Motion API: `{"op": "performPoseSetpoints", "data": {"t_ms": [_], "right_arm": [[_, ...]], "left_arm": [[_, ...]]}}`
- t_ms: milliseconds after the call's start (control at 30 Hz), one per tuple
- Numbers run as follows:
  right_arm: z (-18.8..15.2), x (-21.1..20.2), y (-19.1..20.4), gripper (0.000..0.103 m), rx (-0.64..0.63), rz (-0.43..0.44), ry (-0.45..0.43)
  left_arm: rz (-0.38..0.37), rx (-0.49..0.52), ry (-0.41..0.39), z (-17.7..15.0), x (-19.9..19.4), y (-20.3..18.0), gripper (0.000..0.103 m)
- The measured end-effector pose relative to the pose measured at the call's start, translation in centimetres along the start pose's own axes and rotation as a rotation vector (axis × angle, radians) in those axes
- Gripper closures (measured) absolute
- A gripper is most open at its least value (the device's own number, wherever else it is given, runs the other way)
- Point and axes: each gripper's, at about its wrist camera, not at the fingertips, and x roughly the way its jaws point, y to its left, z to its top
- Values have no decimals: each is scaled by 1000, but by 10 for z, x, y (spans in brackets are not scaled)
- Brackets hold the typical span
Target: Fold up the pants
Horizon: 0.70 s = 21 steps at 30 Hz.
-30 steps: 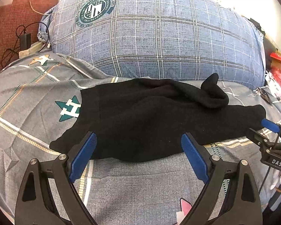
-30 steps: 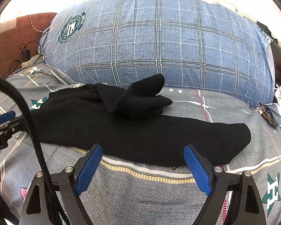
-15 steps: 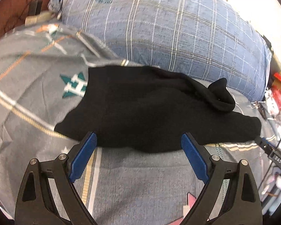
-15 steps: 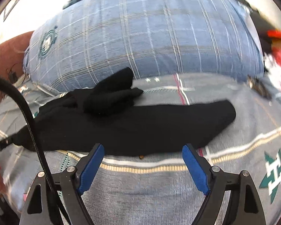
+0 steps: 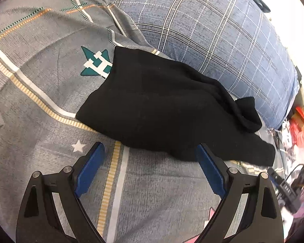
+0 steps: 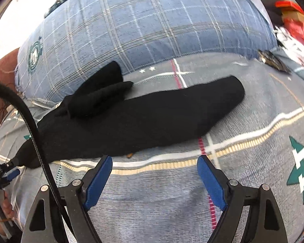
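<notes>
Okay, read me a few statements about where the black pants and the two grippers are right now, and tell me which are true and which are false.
1. The black pants lie on the grey bedspread. True.
2. The right gripper is clamped on the pants. False: its fingers stand apart, short of the cloth.
3. A blue plaid pillow lies behind the pants. True.
4. The left gripper is shut. False: it is open, one finger at the near edge of the pants.
5. The pants are neatly folded into a square. False: they lie long, with one leg bunched on top.
</notes>
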Motion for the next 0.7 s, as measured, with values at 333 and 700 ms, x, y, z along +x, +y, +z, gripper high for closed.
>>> {"op": "performPoseSetpoints", "data": {"t_ms": [333, 700], "right_arm": [[10, 6, -18, 19, 80, 30, -34], [31, 37, -35, 86, 228, 176, -80]], "left_arm": [[-8, -7, -35, 16, 23, -16, 11], [-48, -2, 19, 27, 52, -11, 69]]}}
